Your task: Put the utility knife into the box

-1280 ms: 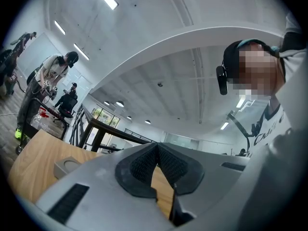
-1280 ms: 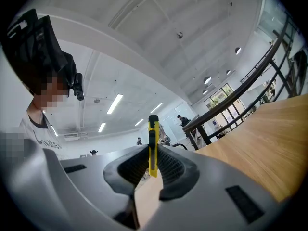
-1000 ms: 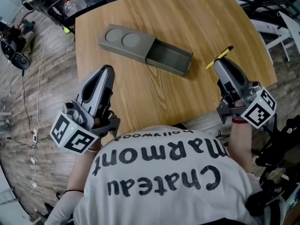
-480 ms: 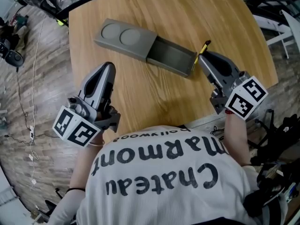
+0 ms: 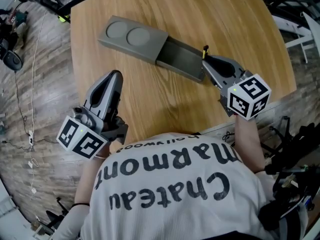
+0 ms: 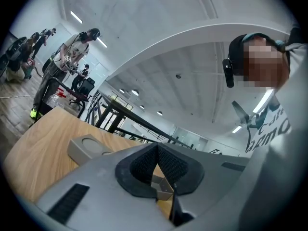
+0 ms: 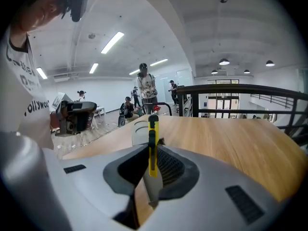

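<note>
Utility knife (image 7: 152, 146), mostly hidden, clenched edge-on in right tongs (image 5: 207, 64) beside box (image 5: 131, 38); left tongs (image 5: 114, 77) clenched, empty.

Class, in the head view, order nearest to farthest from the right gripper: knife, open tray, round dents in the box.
1. Knife: held in the right gripper.
2. Open tray: just left of it.
3. Round dents: farthest, upper left.

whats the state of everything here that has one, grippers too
box: flat on the table, slid open, inside looks empty
knife: clamped on edge in the right gripper, at the box's open end, not in yet
right gripper: shut on the knife
left gripper: shut, empty, over the near table edge
</note>
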The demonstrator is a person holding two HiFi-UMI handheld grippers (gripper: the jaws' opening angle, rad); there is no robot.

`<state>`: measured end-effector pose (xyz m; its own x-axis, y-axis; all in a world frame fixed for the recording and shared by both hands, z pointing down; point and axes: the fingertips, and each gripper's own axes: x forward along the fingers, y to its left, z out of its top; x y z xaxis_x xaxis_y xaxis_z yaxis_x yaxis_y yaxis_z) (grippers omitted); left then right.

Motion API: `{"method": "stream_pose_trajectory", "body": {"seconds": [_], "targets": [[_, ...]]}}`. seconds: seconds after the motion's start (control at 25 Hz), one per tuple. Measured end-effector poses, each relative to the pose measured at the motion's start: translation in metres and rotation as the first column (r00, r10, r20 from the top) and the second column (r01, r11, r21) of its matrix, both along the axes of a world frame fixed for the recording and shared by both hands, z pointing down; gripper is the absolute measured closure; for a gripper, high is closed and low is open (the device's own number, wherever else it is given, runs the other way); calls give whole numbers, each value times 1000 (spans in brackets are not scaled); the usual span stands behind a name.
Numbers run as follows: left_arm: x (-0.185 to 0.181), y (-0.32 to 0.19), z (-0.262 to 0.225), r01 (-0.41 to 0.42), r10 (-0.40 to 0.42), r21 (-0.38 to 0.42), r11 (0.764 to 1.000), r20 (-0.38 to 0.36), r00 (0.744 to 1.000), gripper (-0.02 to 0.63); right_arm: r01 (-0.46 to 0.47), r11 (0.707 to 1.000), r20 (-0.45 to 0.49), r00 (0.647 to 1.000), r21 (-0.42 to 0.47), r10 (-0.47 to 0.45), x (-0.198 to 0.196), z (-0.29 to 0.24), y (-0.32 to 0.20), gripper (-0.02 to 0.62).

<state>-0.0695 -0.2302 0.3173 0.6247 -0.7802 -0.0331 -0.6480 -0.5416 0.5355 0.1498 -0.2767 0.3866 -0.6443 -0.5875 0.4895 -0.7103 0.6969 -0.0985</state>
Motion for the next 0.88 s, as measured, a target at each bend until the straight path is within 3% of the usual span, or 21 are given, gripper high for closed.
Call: {"method": "stream_pose_trajectory", "body": {"seconds": [0.12, 0.28, 0.56, 0.72, 0.88], "targets": [[2, 3, 7, -6, 6, -23, 1000, -9, 1000, 600, 37, 999, -98, 995, 2, -37, -5, 16, -6, 540], [0, 4, 12, -2, 1, -42, 999, -27, 1000, 600, 120, 993, -251, 961, -3, -117, -14, 38, -12, 540], [-9, 1, 9, 19, -19, -32, 999, -24, 1000, 600, 233, 970, -364, 900, -68, -242, -25, 64, -20, 540], [-16, -1, 9, 33, -34, -26, 999, -19, 999, 600, 282, 952, -443, 843, -116, -304, -28, 77, -25, 540], [-16, -1, 13, 32, -32, -38, 999, -23, 999, 600, 318, 928, -527, 765, -194, -372, -29, 95, -26, 540]]}}
